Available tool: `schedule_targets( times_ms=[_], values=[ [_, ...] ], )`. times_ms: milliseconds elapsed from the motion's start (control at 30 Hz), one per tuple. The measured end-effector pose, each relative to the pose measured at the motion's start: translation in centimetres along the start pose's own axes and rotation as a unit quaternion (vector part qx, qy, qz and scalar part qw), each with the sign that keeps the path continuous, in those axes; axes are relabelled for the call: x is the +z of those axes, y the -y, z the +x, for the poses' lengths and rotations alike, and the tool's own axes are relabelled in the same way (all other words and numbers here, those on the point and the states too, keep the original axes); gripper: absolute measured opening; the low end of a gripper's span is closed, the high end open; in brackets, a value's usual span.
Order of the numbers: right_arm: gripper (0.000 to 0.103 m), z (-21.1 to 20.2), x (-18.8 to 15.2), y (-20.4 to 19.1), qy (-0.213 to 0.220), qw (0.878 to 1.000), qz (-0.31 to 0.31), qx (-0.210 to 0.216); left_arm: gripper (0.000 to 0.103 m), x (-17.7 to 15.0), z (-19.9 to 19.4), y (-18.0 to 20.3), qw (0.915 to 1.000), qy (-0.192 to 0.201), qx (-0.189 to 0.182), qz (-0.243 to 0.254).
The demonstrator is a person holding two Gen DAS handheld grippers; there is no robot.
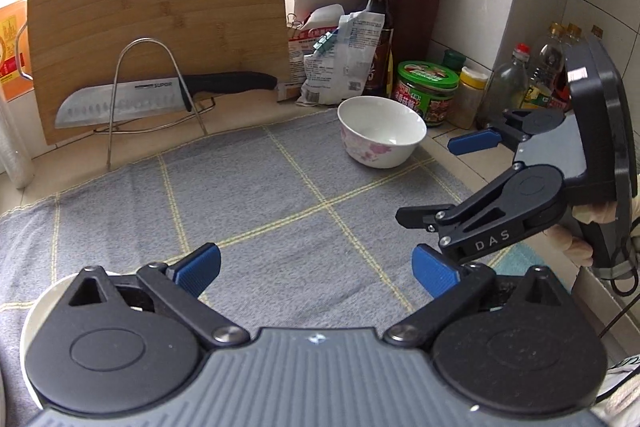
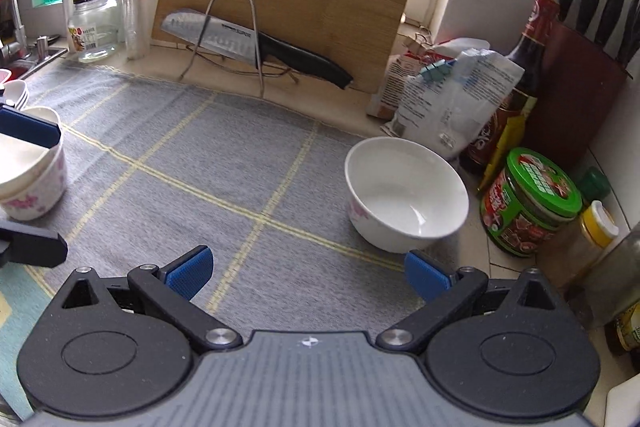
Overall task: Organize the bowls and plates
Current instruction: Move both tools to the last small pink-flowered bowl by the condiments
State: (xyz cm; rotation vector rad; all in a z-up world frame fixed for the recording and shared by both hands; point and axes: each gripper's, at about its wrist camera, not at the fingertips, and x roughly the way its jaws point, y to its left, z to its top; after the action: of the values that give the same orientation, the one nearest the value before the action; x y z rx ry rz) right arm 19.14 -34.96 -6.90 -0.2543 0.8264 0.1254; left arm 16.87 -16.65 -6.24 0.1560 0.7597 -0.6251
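Just ahead and right of the right hand-held gripper [image 2: 306,277] sits the white bowl [image 2: 406,193] on the table. Both grippers are spread, holding nothing; the right one is nearer.

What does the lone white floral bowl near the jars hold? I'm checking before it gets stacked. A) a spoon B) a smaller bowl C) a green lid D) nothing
D: the white ceramic bowl with pink flowers shows a bare, glossy white inside in the right wrist view, standing upright on the grey checked cloth beside the green-lidded jar.
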Motion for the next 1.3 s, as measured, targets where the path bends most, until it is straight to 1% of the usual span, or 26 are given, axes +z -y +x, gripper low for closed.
schedule_targets(
  times_ms=[167, 267, 400, 500, 600, 767, 933, 1067, 1167, 1300],
  values=[
    [0.103, 1.7, -2.0, 2.3, -0.019, 1.0, -0.021, -0.009, 0.101, 0.8, 3.2, 1.2, 0.9991, -0.026, -0.008, -0.034],
    [0.103, 2.4, -2.9, 3.5, -0.023, 0.999, -0.029, -0.003, 0.101, 1.3, 4.7, 2.0, 0.9984, -0.029, -0.008, -0.049],
    [0.103, 3.5, -3.3, 5.0, -0.022, 0.999, -0.03, 0.017, 0.101, 2.2, 6.5, 3.1, 0.9975, -0.037, -0.001, -0.06],
    [0.103, 4.3, -3.3, 5.4, -0.019, 0.999, -0.039, 0.026, 0.101, 2.9, 7.9, 3.6, 0.9969, -0.05, -0.002, -0.061],
    [0.103, 4.8, -3.3, 5.8, -0.01, 0.998, -0.045, 0.044, 0.101, 3.5, 9.2, 4.0, 0.9964, -0.062, -0.004, -0.058],
    [0.103, 5.7, -2.9, 6.5, 0.002, 0.996, -0.058, 0.067, 0.101, 4.9, 11.0, 4.5, 0.9968, -0.058, 0.01, -0.054],
    [0.103, 6.8, -2.4, 7.5, 0.009, 0.994, -0.068, 0.086, 0.101, 6.8, 12.6, 4.7, 0.9968, -0.052, 0.006, -0.06],
    [0.103, 7.2, -2.0, 8.1, 0.013, 0.993, -0.073, 0.091, 0.101, 8.1, 13.8, 5.0, 0.9976, -0.053, -0.001, -0.044],
    [0.103, 7.5, -1.8, 8.5, 0.018, 0.993, -0.082, 0.087, 0.101, 8.9, 14.5, 5.4, 0.9982, -0.053, -0.004, -0.028],
    [0.103, 7.5, -1.6, 9.1, 0.03, 0.992, -0.091, 0.079, 0.101, 10.1, 15.5, 5.4, 0.9981, -0.051, -0.016, -0.031]
  ],
)
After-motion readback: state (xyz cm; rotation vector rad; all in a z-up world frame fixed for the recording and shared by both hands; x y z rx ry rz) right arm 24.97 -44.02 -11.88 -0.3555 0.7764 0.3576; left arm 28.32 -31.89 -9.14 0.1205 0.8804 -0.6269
